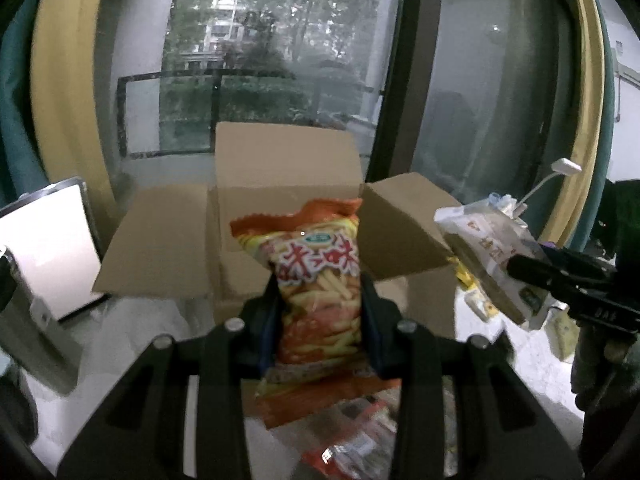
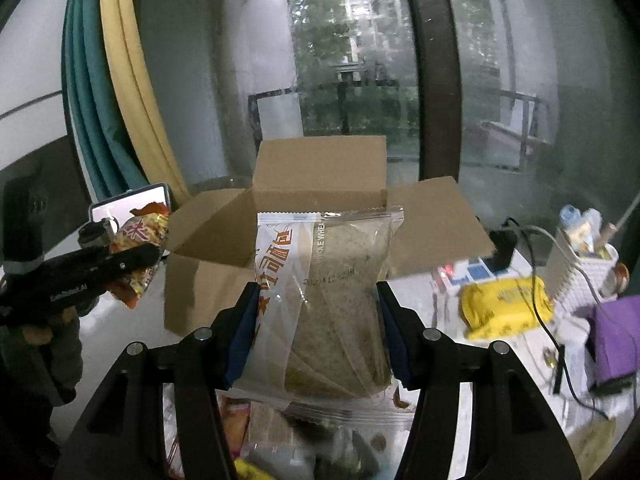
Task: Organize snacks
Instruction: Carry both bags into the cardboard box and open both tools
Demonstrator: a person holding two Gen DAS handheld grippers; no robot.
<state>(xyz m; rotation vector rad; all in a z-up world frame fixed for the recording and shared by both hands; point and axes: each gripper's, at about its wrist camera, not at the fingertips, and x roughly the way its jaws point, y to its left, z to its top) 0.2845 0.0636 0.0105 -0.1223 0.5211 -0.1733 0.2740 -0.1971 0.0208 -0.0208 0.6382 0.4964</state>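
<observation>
Left wrist view: the left tongs (image 1: pixel 320 300) are clamped on an orange crinkly fries snack bag (image 1: pixel 316 280), held upright just before the open brown cardboard box (image 1: pixel 280 184).

Right wrist view: the right tongs (image 2: pixel 316 320) grip a clear-wrapped whole-wheat bread packet (image 2: pixel 336 304), with the box beyond.

Both wrist cameras look forward along their fingers at the open cardboard box (image 1: pixel 286 184) (image 2: pixel 320 184), close to it and slightly above, facing the window (image 1: pixel 240 60) (image 2: pixel 340 60) behind. The left view sits left of the box, the right view right; each sees the other hand-held gripper.
</observation>
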